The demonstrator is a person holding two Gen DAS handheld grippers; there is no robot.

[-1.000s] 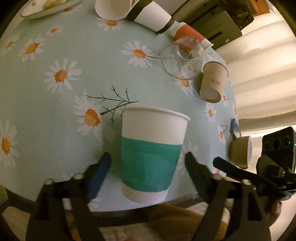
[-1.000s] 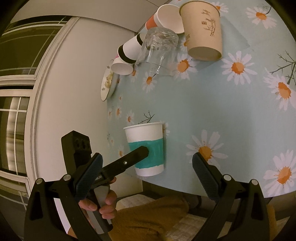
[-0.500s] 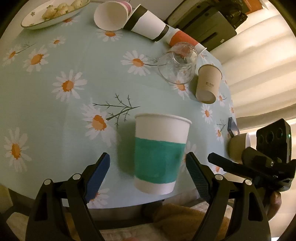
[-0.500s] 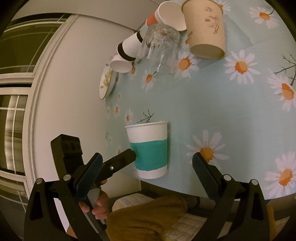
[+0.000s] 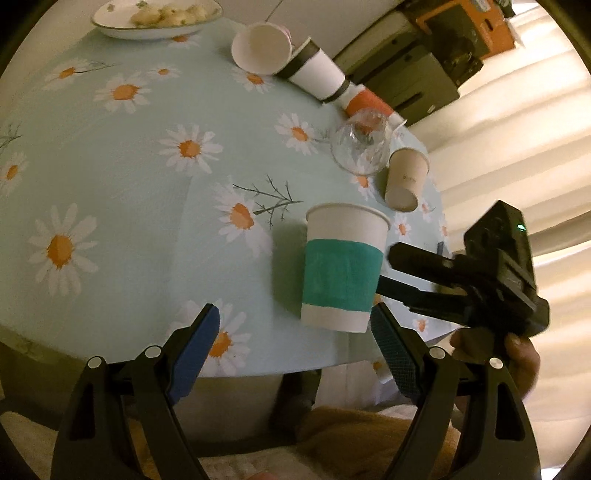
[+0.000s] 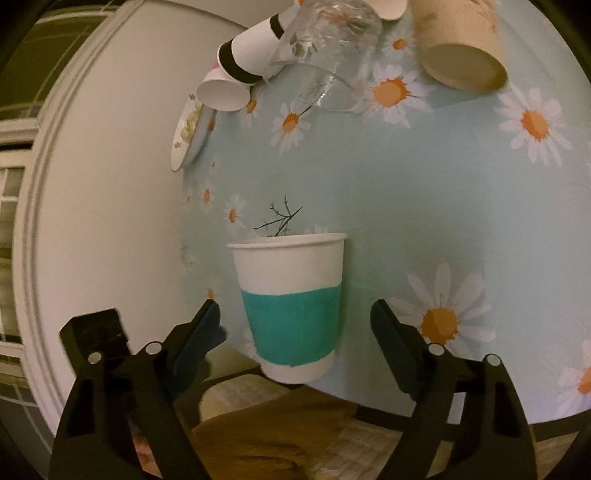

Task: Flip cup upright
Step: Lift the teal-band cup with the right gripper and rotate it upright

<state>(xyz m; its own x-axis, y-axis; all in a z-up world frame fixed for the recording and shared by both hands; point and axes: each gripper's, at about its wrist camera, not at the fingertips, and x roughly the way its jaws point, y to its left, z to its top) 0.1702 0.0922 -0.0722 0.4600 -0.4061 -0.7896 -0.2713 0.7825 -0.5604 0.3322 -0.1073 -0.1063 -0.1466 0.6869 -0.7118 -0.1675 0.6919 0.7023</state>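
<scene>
A white paper cup with a teal band [image 5: 341, 273] stands upright near the table's front edge; it also shows in the right wrist view [image 6: 290, 306]. My left gripper [image 5: 295, 328] is open and empty, with the cup just ahead of its right finger. My right gripper [image 6: 295, 321] is open, its jaws on either side of the cup without touching it. The right gripper also shows in the left wrist view [image 5: 461, 280], close to the cup's right side.
Lying on the daisy tablecloth [image 5: 129, 155] at the back right are a clear glass [image 5: 362, 147], a tan paper cup [image 5: 404, 179], a black-banded white cup [image 5: 317, 74] and a white cup [image 5: 262, 48]. A plate of food [image 5: 155, 16] sits at the far edge.
My left gripper has drawn back and to the left, away from the upright cup. My right gripper has moved in, so the cup now sits between its open jaws.
</scene>
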